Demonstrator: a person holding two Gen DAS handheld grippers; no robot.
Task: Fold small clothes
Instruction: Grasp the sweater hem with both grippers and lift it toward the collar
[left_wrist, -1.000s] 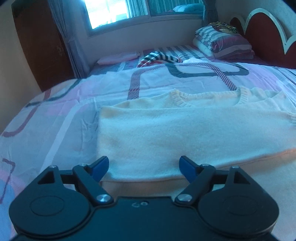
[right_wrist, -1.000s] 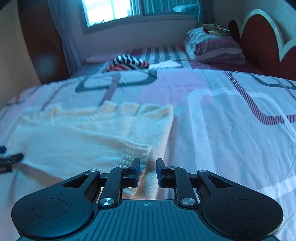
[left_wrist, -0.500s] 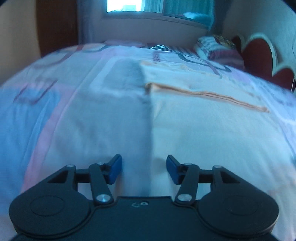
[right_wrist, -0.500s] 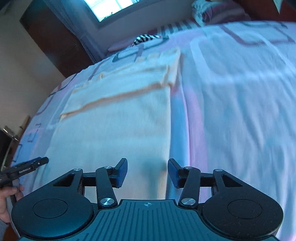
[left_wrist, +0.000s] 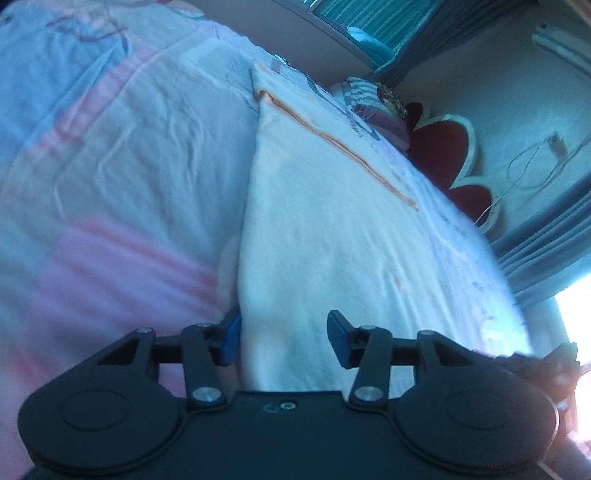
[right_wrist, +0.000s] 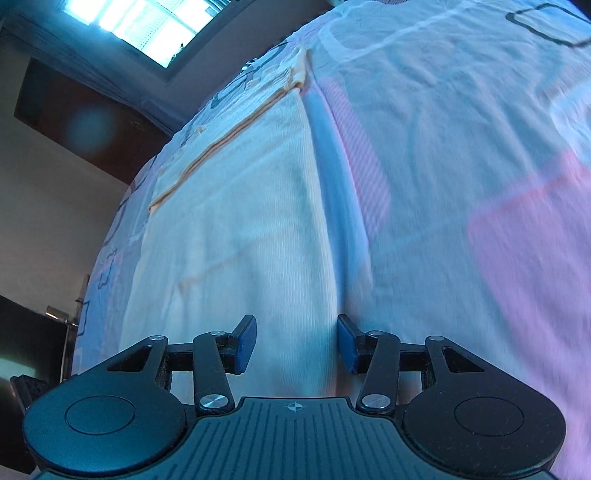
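A cream knit sweater (left_wrist: 332, 229) lies flat on the bed, with an orange seam line running across it. My left gripper (left_wrist: 283, 338) is open, its jaws astride the sweater's near left edge, low over the cloth. In the right wrist view the sweater (right_wrist: 251, 221) fills the left half. My right gripper (right_wrist: 296, 343) is open, its jaws astride the sweater's near right edge. Neither gripper holds cloth.
The bedsheet (left_wrist: 110, 184) with pink and blue blocks spreads around the sweater; it also shows in the right wrist view (right_wrist: 480, 166). A striped pillow (left_wrist: 373, 107) and red headboard (left_wrist: 450, 155) are far off. A dark wardrobe (right_wrist: 85, 122) stands by the window (right_wrist: 147, 22).
Both grippers have dropped low and tilted toward the near hem of the sweater, one at each side edge. The right jaws have opened wider. The views have rolled.
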